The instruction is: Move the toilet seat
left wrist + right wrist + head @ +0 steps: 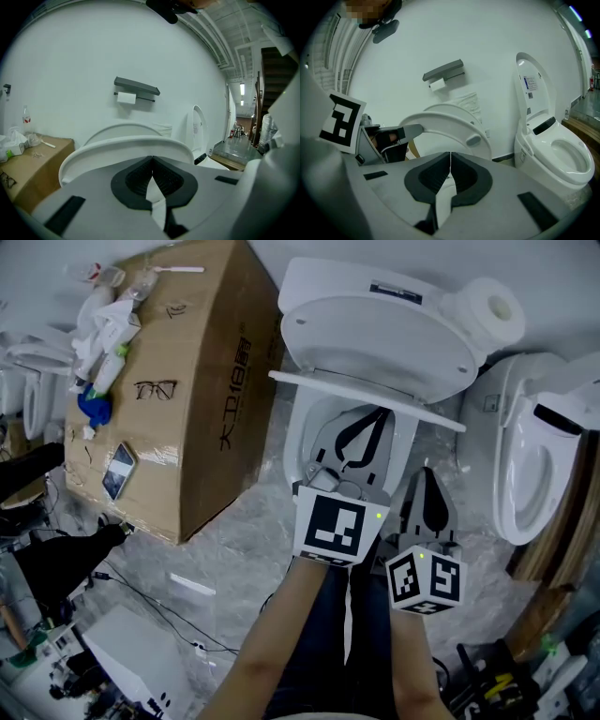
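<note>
A white toilet point(314, 432) stands ahead of me with its lid point(375, 334) up. Its seat point(366, 395) is lifted partway and hangs roughly level over the bowl. My left gripper point(373, 418) is shut with nothing between its jaws, and its tips sit under the seat's front edge. In the left gripper view the seat rim point(126, 146) arches just past the shut left gripper point(152, 160). My right gripper point(427, 476) is also shut and empty, lower and to the right of the bowl. In the right gripper view the seat point(447, 129) and the left gripper point(389, 136) lie beyond the right gripper point(450, 155).
A large cardboard box point(187, 381) stands left of the toilet, carrying bottles, glasses and a phone. A second toilet point(534, 465) with its lid up is at the right. A paper roll point(492, 306) rests on the tank. Cables and equipment lie on the floor at lower left.
</note>
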The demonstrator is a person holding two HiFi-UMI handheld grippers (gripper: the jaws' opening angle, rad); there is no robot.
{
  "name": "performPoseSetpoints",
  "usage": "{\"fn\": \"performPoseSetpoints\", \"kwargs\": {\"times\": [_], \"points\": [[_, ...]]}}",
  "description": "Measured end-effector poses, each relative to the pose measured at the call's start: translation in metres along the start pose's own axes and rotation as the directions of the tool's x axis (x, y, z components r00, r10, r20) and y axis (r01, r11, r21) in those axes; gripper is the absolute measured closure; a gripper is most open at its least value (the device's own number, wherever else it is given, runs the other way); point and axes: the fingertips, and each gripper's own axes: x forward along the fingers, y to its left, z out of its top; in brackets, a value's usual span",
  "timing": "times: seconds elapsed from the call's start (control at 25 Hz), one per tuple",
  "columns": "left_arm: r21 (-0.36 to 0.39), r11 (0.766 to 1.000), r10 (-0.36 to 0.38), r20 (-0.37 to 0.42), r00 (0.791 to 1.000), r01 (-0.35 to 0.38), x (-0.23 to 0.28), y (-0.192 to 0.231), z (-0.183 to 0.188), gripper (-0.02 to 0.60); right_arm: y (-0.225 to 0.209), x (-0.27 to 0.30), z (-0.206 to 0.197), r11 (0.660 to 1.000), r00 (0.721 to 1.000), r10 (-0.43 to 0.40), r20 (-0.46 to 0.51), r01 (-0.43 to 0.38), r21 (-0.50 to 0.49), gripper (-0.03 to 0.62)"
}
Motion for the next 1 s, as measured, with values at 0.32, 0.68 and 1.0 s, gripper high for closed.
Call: {"fn": "performPoseSetpoints", "kwargs": {"times": [0.32, 0.68, 1.0], "points": [[-0.013, 1.0, -0.004, -0.006, 1.0, 0.004, 0.018, 0.01, 0.009, 0.566, 0.001, 0.01, 0.009, 1.0, 1.0, -0.002, 0.019, 0.002, 0.003, 0.574], [-0.028, 1.0, -0.006, 0.004, 1.0, 0.006, 0.038, 0.019, 0.021, 0.566, -0.004, 0.024, 0.027, 1.0, 0.999, -0.015, 0.052, 0.014, 0.02, 0.574], [-0.019, 1.0, -0.005, -0.001, 1.0, 0.005, 0.053, 0.028, 0.029, 0.566, -0.01, 0.026, 0.027, 0.999, 0.998, -0.033, 0.054, 0.031, 0.035, 0.574]]}}
